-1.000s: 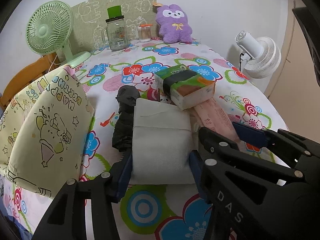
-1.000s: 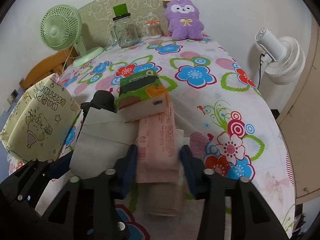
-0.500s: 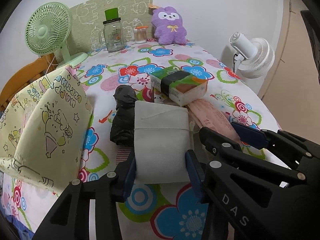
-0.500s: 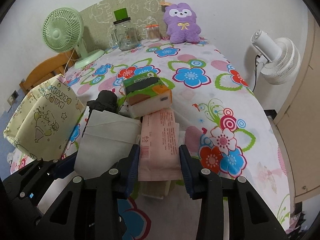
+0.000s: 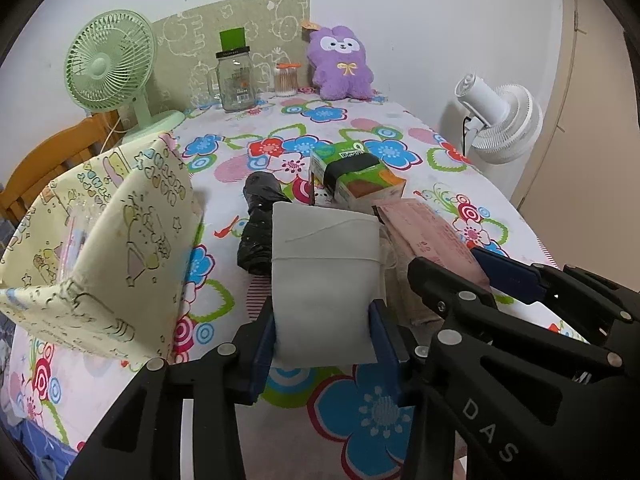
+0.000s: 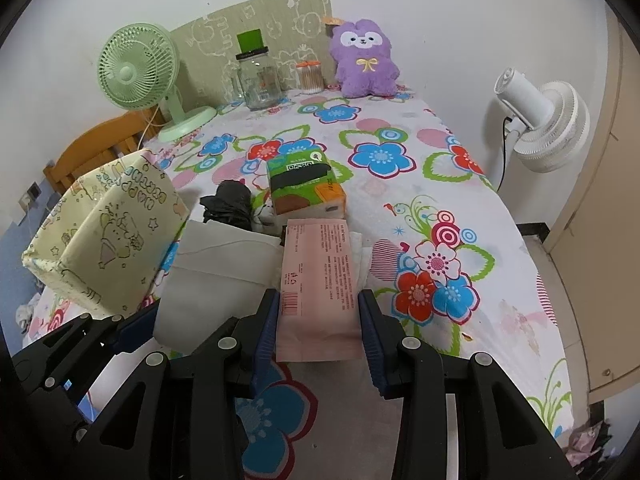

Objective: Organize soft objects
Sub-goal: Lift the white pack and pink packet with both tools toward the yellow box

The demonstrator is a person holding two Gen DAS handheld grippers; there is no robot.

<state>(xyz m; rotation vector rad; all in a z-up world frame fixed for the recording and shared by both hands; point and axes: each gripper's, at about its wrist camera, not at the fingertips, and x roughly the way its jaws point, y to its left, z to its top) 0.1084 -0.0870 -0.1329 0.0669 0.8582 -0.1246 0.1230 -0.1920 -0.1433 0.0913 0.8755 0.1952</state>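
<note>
My left gripper point(image 5: 322, 340) is shut on a white soft pack point(image 5: 324, 272) and holds it above the floral tablecloth. My right gripper point(image 6: 318, 328) is shut on a pink soft pack point(image 6: 318, 280), also lifted. The pink pack point(image 5: 432, 240) and right gripper show at the right of the left wrist view; the white pack point(image 6: 220, 272) shows at the left of the right wrist view. A green tissue pack point(image 5: 356, 176) point(image 6: 306, 184) and a black bundle point(image 5: 258, 224) point(image 6: 230, 204) lie on the table beyond. A yellow cartoon fabric bin point(image 5: 108, 248) point(image 6: 108, 236) stands at the left.
At the far end stand a green fan point(image 5: 110, 64), a glass jar point(image 5: 236, 76), a cotton-swab jar point(image 5: 286, 80) and a purple plush point(image 5: 340, 66). A white fan point(image 5: 500, 124) stands off the table's right side. A wooden chair point(image 5: 48, 164) is behind the bin.
Both grippers have pulled back and up with their packs, lifting them off the table. A beige item under the pink pack stays on the table.
</note>
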